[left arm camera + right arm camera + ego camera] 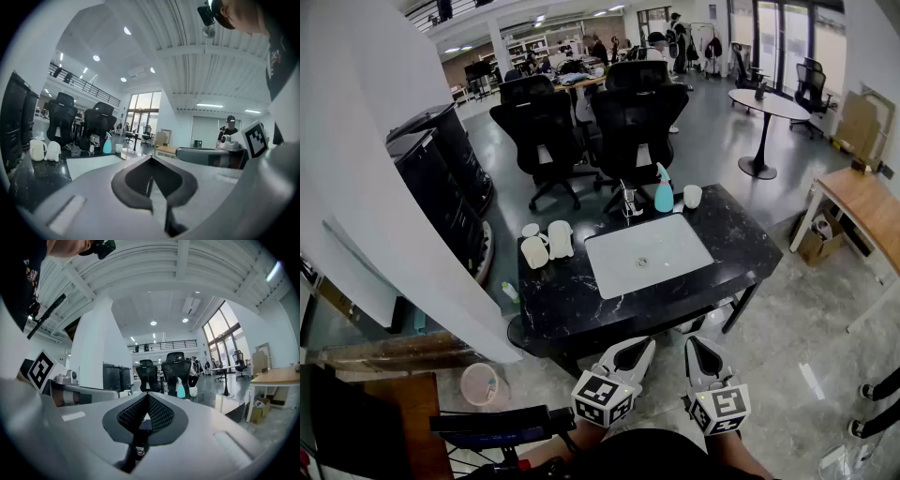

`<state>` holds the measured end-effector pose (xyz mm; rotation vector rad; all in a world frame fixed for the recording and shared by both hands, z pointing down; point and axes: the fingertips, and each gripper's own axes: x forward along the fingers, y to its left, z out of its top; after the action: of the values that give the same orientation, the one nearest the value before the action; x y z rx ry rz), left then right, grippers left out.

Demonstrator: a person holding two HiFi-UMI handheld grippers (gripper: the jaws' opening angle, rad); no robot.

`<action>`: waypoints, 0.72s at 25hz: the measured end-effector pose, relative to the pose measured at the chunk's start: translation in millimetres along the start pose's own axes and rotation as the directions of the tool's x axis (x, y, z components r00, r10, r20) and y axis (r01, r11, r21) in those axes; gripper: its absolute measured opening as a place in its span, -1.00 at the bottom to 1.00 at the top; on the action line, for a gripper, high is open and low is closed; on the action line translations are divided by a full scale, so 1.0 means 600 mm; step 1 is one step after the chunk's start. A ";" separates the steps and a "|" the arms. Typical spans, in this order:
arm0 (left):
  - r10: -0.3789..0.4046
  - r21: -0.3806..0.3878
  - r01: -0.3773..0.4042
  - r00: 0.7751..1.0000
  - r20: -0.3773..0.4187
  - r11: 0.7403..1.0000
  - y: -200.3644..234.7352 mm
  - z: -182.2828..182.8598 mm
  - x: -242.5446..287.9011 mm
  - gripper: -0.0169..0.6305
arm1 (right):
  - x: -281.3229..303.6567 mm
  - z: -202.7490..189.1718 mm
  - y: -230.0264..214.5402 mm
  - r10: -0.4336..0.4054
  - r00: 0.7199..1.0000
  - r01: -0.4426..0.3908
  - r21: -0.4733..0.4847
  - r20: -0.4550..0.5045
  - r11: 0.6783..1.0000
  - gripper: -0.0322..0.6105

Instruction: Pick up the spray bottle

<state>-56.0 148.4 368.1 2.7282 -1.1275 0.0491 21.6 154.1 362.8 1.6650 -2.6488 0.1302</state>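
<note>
Spray bottle (664,192), teal with a white head, stands on the black counter (562,300) just behind the sink's (647,253) far right corner, between the faucet (627,202) and a white cup (693,196), a spot I'd guess is handy for cleaning the basin. It stands upright, long axis vertical; its nozzle seems turned toward the faucet, though it is too small to be sure. Left tool (643,345) and right tool (695,343) hang well short of the sink's near side, off the counter, each with jaws brought together on nothing, probably because the reach has not begun
</note>
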 end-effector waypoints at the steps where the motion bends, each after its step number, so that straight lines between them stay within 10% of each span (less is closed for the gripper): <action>1: 0.000 -0.001 0.000 1.000 -0.003 1.000 -0.001 -0.001 0.000 -0.95 | -0.001 0.000 -0.001 -0.002 1.000 0.002 0.003 -0.001 1.000 -0.83; 18: 0.005 0.009 -0.004 1.000 -0.025 1.000 0.001 -0.007 0.032 -0.95 | -0.014 -0.017 -0.046 -0.064 0.998 0.065 0.016 -0.024 0.998 -0.83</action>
<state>-42.4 135.6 374.3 2.7252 -1.1293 0.0895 49.4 150.4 374.4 1.7405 -2.5811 0.1709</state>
